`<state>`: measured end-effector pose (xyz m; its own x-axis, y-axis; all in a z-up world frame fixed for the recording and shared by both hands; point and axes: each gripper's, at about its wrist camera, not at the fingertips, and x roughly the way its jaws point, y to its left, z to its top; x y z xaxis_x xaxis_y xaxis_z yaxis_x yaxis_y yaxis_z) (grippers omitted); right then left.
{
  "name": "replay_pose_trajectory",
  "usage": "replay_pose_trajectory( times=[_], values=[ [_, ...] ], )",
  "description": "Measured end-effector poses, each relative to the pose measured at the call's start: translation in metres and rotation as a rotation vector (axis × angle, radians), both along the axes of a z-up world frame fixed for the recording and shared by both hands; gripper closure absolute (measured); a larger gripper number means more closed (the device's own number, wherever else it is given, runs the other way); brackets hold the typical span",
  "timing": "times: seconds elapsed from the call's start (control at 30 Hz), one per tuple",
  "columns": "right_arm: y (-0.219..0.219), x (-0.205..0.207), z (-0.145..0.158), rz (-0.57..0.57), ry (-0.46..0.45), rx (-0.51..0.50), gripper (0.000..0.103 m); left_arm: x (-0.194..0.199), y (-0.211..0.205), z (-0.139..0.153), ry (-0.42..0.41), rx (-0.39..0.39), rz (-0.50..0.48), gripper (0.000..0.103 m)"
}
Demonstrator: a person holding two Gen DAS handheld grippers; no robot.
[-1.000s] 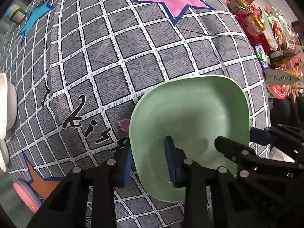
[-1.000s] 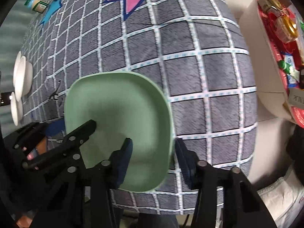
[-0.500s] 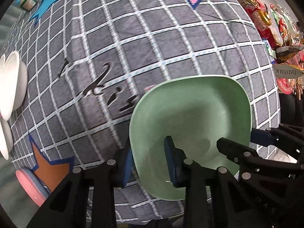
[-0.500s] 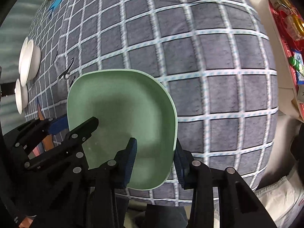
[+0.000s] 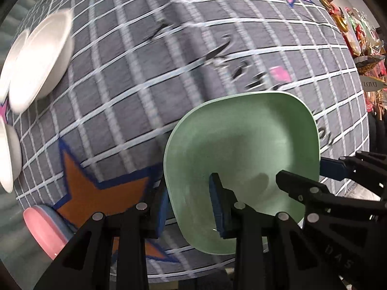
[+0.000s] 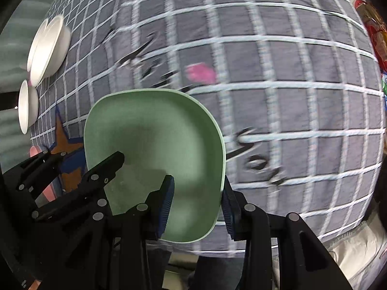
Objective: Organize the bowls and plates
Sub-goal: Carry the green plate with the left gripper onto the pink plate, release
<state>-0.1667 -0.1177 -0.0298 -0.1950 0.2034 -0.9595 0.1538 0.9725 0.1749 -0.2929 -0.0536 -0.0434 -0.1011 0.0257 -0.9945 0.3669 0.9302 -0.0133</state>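
Note:
A pale green squarish bowl (image 5: 244, 145) is held by both grippers above the grey checked tablecloth (image 5: 169, 55). My left gripper (image 5: 189, 205) is shut on the bowl's left rim. My right gripper (image 6: 197, 204) is shut on the bowl's (image 6: 154, 145) right rim. Each gripper shows in the other's view, the right one in the left wrist view (image 5: 321, 183) and the left one in the right wrist view (image 6: 79, 176). White bowls (image 5: 41, 55) lie at the table's left edge, also in the right wrist view (image 6: 48, 48). A pink plate (image 5: 41, 229) lies at the near left corner.
Another white bowl (image 6: 27, 106) sits below the first at the left edge. An orange star (image 5: 96, 188) is printed near the pink plate. Red trays with packaged goods (image 5: 358, 33) stand beyond the table's right side. The table's near edge is just under the grippers.
Both grippers have carried the green bowl leftward across the table. The white bowls, the orange star and the pink plate have come closer; the pink star has receded to the far right.

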Motion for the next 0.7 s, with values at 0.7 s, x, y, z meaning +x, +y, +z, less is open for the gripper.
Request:
replay_pose_trajectory(
  times=[0.7],
  values=[
    [0.305, -0.009, 0.028, 0.221, 0.002, -0.002, 0.062, -0.008, 0.173, 0.045, -0.046, -0.074, 0.250, 0.068]
  ],
)
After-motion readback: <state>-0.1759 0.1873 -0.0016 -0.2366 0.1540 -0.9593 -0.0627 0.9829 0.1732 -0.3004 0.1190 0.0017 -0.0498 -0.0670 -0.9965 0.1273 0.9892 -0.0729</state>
